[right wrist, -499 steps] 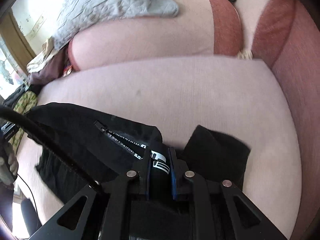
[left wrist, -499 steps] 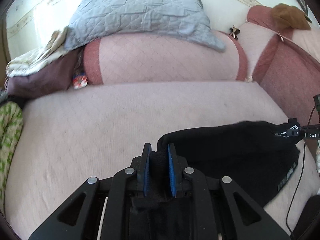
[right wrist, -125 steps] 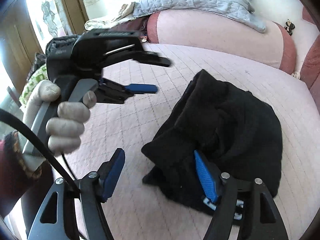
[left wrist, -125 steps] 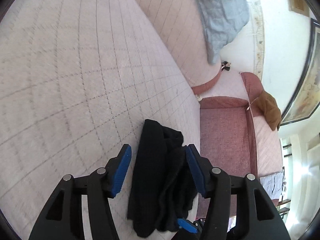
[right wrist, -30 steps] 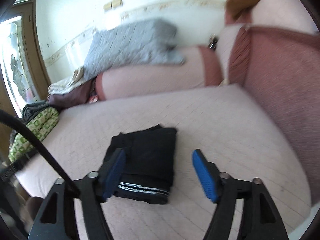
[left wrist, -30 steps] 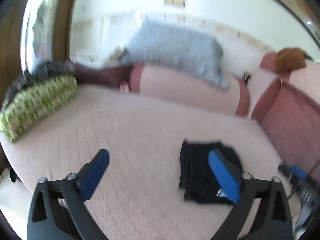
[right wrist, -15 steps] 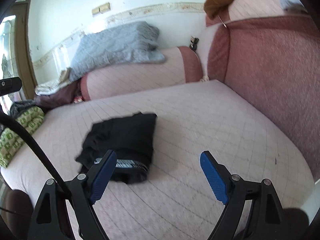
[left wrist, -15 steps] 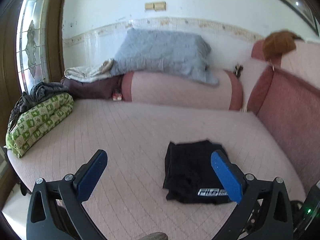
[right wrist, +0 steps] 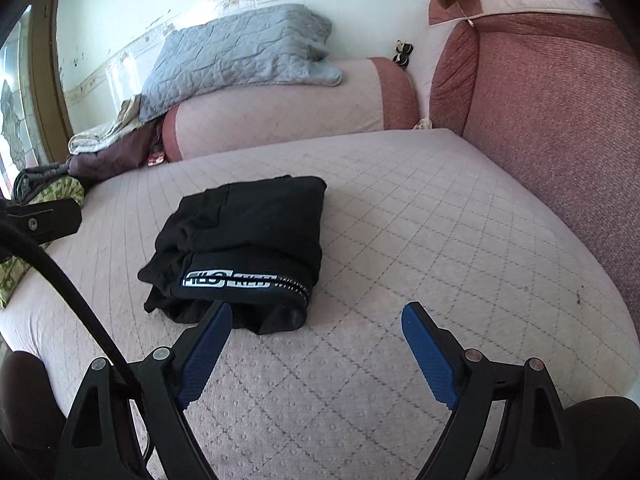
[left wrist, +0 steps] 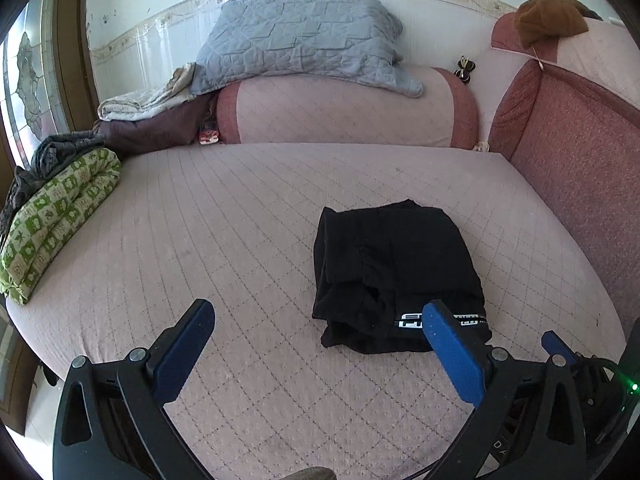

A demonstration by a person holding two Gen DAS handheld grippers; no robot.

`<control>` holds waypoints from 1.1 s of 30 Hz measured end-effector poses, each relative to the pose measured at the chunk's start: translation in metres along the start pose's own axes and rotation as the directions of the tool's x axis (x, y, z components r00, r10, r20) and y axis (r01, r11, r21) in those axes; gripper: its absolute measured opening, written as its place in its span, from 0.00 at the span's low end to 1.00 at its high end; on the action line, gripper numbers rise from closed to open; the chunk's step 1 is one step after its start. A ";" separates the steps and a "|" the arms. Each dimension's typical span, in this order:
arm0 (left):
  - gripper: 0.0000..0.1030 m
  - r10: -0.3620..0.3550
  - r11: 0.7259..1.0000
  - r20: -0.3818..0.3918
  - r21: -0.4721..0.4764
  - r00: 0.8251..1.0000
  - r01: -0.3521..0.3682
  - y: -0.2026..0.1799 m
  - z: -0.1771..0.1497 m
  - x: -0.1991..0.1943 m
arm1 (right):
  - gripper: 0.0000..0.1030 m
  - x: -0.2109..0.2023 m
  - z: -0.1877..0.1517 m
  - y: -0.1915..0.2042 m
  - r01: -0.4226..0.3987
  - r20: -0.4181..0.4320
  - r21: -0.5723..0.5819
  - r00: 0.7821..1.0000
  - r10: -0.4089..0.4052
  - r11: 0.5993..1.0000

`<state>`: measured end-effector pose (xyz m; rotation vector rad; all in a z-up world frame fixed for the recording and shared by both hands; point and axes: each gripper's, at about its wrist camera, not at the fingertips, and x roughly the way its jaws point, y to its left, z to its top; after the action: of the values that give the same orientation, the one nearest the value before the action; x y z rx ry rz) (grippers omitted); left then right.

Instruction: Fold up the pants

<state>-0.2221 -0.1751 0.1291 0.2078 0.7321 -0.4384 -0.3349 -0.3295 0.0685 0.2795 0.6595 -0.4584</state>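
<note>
The black pants [left wrist: 392,264] lie folded into a compact stack on the pink quilted mattress [left wrist: 240,240], with a white-lettered band along the near edge. My left gripper [left wrist: 316,308] hovers open above the mattress, just short of the stack's near left corner, with nothing between its blue pads. In the right wrist view the pants [right wrist: 248,236] sit ahead and to the left. My right gripper [right wrist: 316,308] is open and empty, with its left pad level with the stack's near edge. A blue fingertip of the right gripper [left wrist: 556,344] shows at the lower right of the left wrist view.
A pink bolster [left wrist: 340,112] with a grey quilted pillow [left wrist: 296,40] lines the back. A green patterned blanket [left wrist: 52,228] lies at the left edge. A red sofa back [left wrist: 580,160] walls the right side, with a brown cloth [left wrist: 548,16] on top. The mattress front edge is close below.
Both grippers have sunk toward the mattress and the folded pants now look nearer and larger. The right gripper's jaws stand wider than a second ago. The pants have not moved.
</note>
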 end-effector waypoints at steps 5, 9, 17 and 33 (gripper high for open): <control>1.00 -0.003 1.000 -0.036 -0.001 0.999 0.003 0.002 -0.004 0.009 | 0.89 0.008 -0.002 0.001 0.004 -0.025 0.007 1.000 -0.004 1.000; 1.00 -0.003 1.000 -0.049 0.004 0.999 0.003 0.000 -0.006 0.013 | 0.89 0.013 -0.004 0.001 0.005 -0.045 0.020 0.999 -0.004 1.000; 1.00 -0.015 1.000 -0.089 0.012 0.996 0.016 -0.003 -0.011 0.020 | 0.90 0.016 -0.006 0.002 0.008 -0.058 0.023 0.998 -0.006 1.000; 1.00 -0.020 0.999 -0.114 0.023 0.993 0.023 -0.004 -0.016 0.024 | 0.90 0.017 -0.010 0.009 0.013 -0.067 0.017 0.998 -0.011 1.000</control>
<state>-0.2178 -0.1810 0.1003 0.2489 0.8413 -0.4590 -0.3242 -0.3235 0.0510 0.3088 0.7234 -0.4680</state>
